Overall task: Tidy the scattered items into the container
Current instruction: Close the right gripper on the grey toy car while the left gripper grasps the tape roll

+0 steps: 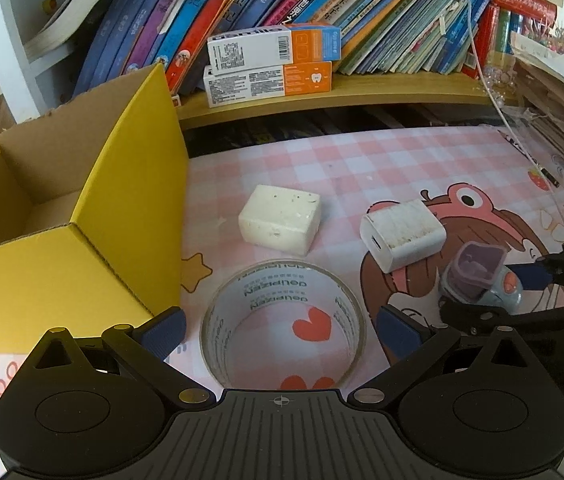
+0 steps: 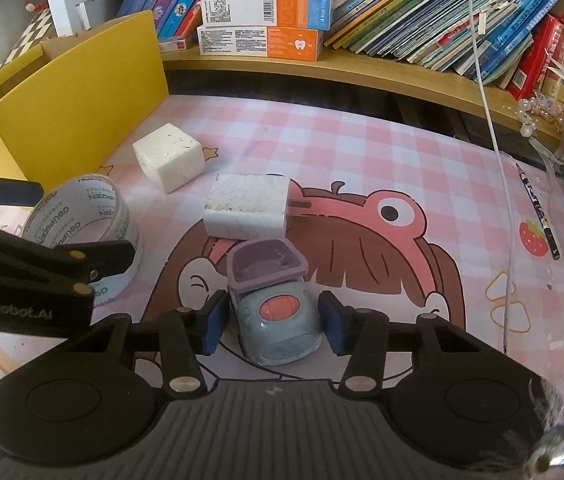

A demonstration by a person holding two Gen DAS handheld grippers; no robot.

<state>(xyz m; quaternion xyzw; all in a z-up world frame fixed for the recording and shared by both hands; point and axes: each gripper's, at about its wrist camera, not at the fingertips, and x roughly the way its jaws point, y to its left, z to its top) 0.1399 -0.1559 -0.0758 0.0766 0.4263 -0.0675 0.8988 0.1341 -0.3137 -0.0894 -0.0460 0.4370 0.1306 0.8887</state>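
Note:
A roll of clear tape (image 1: 284, 322) lies flat on the pink checked mat, between the open pads of my left gripper (image 1: 280, 330). The yellow cardboard box (image 1: 62, 216) stands open at the left. A white foam block (image 1: 280, 220) and a white charger (image 1: 402, 234) lie beyond the tape. My right gripper (image 2: 274, 322) is open around a small blue-grey toy car (image 2: 276, 312) with a purple bin; its pads sit at the car's sides, with small gaps. The tape (image 2: 86, 232), block (image 2: 170, 156), charger (image 2: 247, 210) and box (image 2: 70, 96) also show in the right wrist view.
A wooden shelf (image 1: 342, 92) with leaning books and two toothpaste cartons (image 1: 270, 64) runs along the back. A white cable (image 2: 490, 128) hangs down at the right, beside a pencil (image 2: 538, 210) and a paper stack (image 1: 562, 112).

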